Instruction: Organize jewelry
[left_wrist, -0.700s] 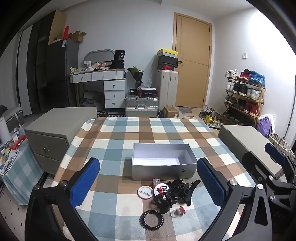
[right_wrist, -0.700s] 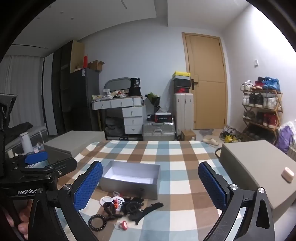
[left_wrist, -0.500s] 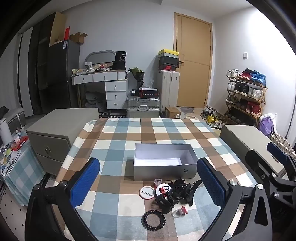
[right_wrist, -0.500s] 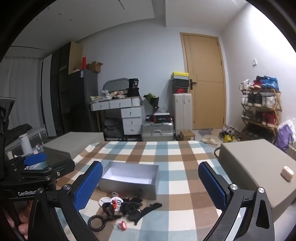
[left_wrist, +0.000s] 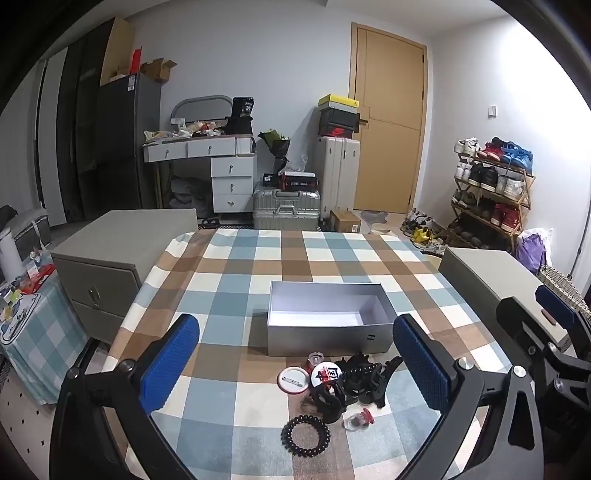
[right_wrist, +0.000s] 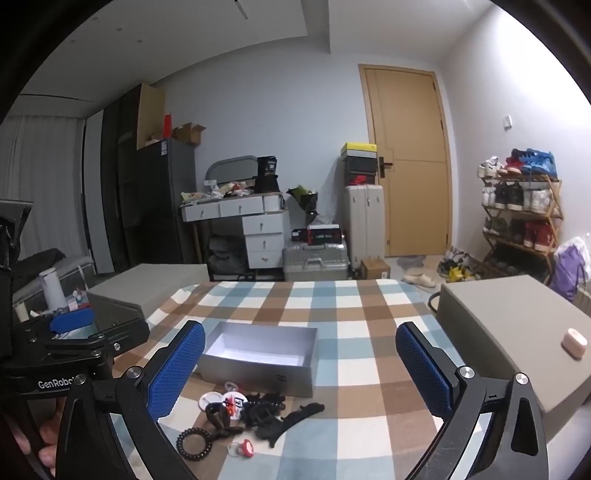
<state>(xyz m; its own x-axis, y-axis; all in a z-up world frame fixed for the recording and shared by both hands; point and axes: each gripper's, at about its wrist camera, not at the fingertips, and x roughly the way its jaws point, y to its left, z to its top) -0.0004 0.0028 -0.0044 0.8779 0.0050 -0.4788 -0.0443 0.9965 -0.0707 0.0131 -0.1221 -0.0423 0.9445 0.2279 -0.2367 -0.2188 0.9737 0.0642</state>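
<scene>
An open, empty silver box (left_wrist: 327, 321) stands mid-table on the checked cloth (left_wrist: 236, 273); it also shows in the right wrist view (right_wrist: 258, 356). In front of it lies a small heap: a black spiral hair tie (left_wrist: 306, 435), round badges (left_wrist: 293, 380), black hair claws (left_wrist: 354, 380) and a clear ring with a red stone (left_wrist: 358, 420). The heap shows in the right wrist view too (right_wrist: 243, 410). My left gripper (left_wrist: 295, 363) is open and empty above the heap. My right gripper (right_wrist: 301, 365) is open and empty, to the right of the left one.
Grey cabinets flank the table, one on the left (left_wrist: 122, 251) and one on the right (right_wrist: 517, 332) with a small pink case (right_wrist: 573, 342) on it. A desk, suitcases, a shoe rack and a door stand behind.
Both views have tilted up slightly, so the box and heap sit a little lower in frame. Nothing on the table has moved. Both grippers stay open.
</scene>
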